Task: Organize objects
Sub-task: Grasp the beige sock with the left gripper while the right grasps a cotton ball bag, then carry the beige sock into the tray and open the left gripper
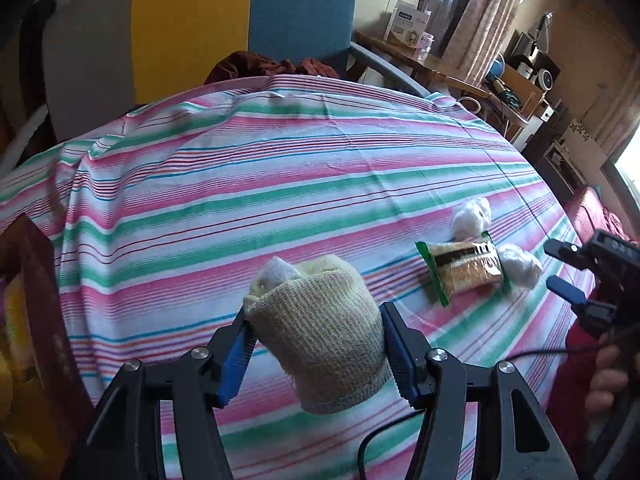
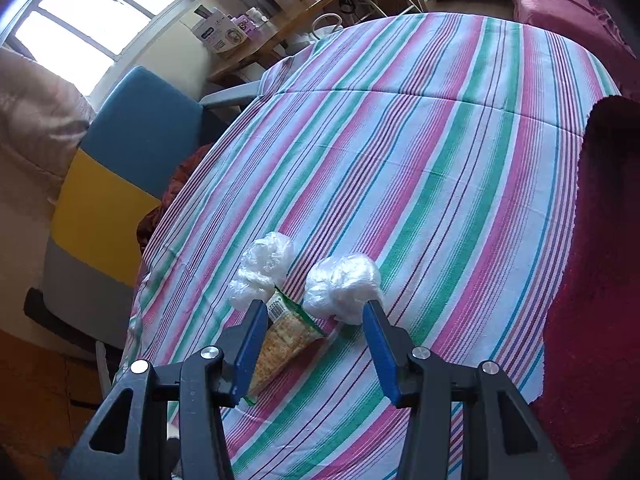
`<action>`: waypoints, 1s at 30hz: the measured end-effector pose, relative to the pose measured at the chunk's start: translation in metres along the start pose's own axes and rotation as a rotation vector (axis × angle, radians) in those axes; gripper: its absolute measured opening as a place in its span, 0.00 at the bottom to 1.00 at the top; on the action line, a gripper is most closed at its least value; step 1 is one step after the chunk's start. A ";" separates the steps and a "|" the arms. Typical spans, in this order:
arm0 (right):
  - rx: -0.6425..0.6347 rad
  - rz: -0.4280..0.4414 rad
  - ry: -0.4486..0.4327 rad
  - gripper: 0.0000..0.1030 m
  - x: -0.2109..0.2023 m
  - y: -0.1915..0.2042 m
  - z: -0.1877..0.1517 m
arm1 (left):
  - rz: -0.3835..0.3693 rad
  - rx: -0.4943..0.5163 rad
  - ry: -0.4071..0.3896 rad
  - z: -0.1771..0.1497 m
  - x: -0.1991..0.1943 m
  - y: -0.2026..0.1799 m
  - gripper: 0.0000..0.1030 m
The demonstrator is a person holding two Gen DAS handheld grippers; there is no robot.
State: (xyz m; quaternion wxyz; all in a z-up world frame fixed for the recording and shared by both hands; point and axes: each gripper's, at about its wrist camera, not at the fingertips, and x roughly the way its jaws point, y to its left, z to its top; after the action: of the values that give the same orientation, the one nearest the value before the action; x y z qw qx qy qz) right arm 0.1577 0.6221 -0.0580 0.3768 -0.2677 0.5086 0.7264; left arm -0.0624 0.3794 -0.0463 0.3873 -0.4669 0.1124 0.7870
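Beige ribbed rolled sock bundle (image 1: 320, 332) sits clenched in the left claw (image 1: 318, 354), its long axis upright at lower centre. The right claw (image 2: 316, 344) stands released above the green-edged cracker packet (image 2: 286, 342), which lies diagonally, lower left to upper right.

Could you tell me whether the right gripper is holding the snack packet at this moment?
No, the right gripper is open above the snack packet, its blue pads apart and not touching it.

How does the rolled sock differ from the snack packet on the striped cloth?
The sock is knitted, beige and rounded; the packet is flat, shiny plastic with green edges. The sock is gripped between the jaws of the left gripper, while the packet lies loose on the cloth between two white plastic balls. The right gripper hovers open above the packet. Both are small, light items.
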 end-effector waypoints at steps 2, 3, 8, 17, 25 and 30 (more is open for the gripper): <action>0.020 -0.013 -0.021 0.49 -0.005 -0.004 0.003 | -0.002 0.005 -0.009 -0.012 -0.015 0.005 0.59; 0.023 -0.018 -0.022 0.49 -0.007 -0.003 0.005 | -0.011 0.000 -0.011 -0.017 -0.021 0.008 0.59; -0.036 -0.092 0.015 0.53 0.007 0.007 0.014 | -0.018 -0.007 -0.032 -0.041 -0.050 0.022 0.59; -0.096 -0.169 0.109 0.53 0.057 0.013 0.022 | -0.015 -0.061 -0.095 -0.068 -0.100 0.056 0.59; -0.220 -0.219 0.120 0.36 0.065 0.024 0.013 | 0.036 -0.164 -0.148 -0.090 -0.131 0.100 0.59; -0.241 -0.235 0.077 0.36 0.056 0.025 0.014 | 0.094 -0.292 -0.173 -0.111 -0.159 0.149 0.59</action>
State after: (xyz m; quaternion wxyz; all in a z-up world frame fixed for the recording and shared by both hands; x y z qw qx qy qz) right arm 0.1047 0.6456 -0.0831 0.4044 -0.3963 0.3973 0.7222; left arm -0.0545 0.1388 -0.0032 0.2864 -0.4430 -0.0154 0.8494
